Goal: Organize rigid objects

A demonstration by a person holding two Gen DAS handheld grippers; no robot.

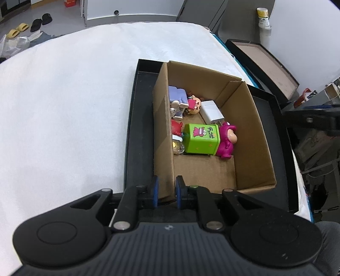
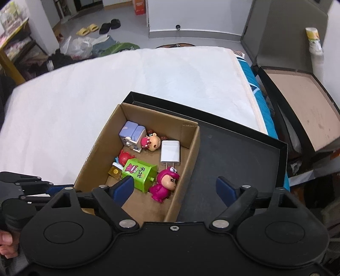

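Note:
A brown cardboard box [image 1: 252, 135] [image 2: 99, 146] sits in a black tray [image 1: 138, 127] [image 2: 233, 157] on a white bed. Inside lie a green toy box [image 1: 201, 138] [image 2: 139, 175], a magenta figure [image 1: 228, 140] [image 2: 164, 186], a white charger [image 1: 212, 111] [image 2: 170, 154], a purple toy [image 1: 177, 99] [image 2: 131, 135], a small doll [image 1: 194, 105] [image 2: 152, 143], a red toy [image 1: 176, 127] [image 2: 125, 158] and a small clear bottle [image 1: 177, 146] [image 2: 114, 171]. My left gripper [image 1: 166, 189] is shut on the box's near-left wall. My right gripper [image 2: 175, 189] is open and empty above the box's near end.
A second black box with a brown inside [image 1: 267, 65] [image 2: 301, 110] stands to the right of the bed. A cup [image 1: 263, 18] [image 2: 314, 40] stands behind it. Slippers and bags [image 2: 89, 31] lie on the floor beyond the bed.

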